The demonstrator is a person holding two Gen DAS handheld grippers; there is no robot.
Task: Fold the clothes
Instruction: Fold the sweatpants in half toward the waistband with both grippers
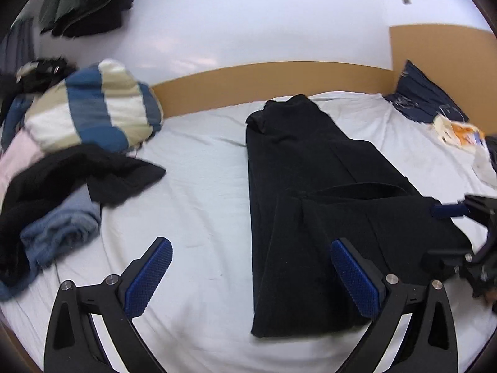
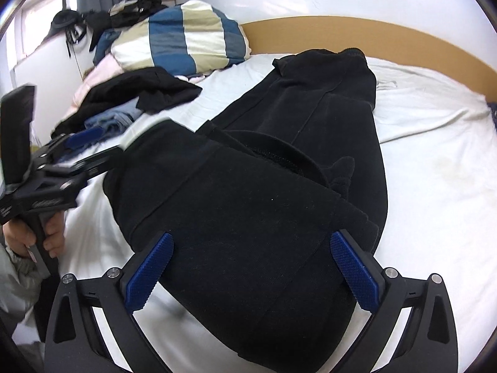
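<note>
A black garment (image 1: 310,161), long like trousers, lies flat on the white bed sheet (image 1: 202,186). Its near part is doubled over the rest, and a curved opening edge shows at mid-length (image 2: 279,155). My left gripper (image 1: 251,244) is open above the garment's near left edge, its right finger over the cloth and its left finger over bare sheet. My right gripper (image 2: 251,238) is open too, hovering over the doubled near part of the black garment (image 2: 248,217) with nothing pinched. Each gripper shows in the other's view: the right gripper (image 1: 430,234) at the garment's right edge, the left gripper (image 2: 99,144), blurred, held by a hand (image 2: 49,233).
A heap of clothes sits at the left: a black item (image 1: 93,174), blue jeans (image 1: 62,227) and a striped blue-and-cream duvet (image 1: 93,105). A wooden headboard (image 1: 279,74) runs along the back. A dark blue pillow (image 1: 425,96) and a packet (image 1: 459,133) lie at the right.
</note>
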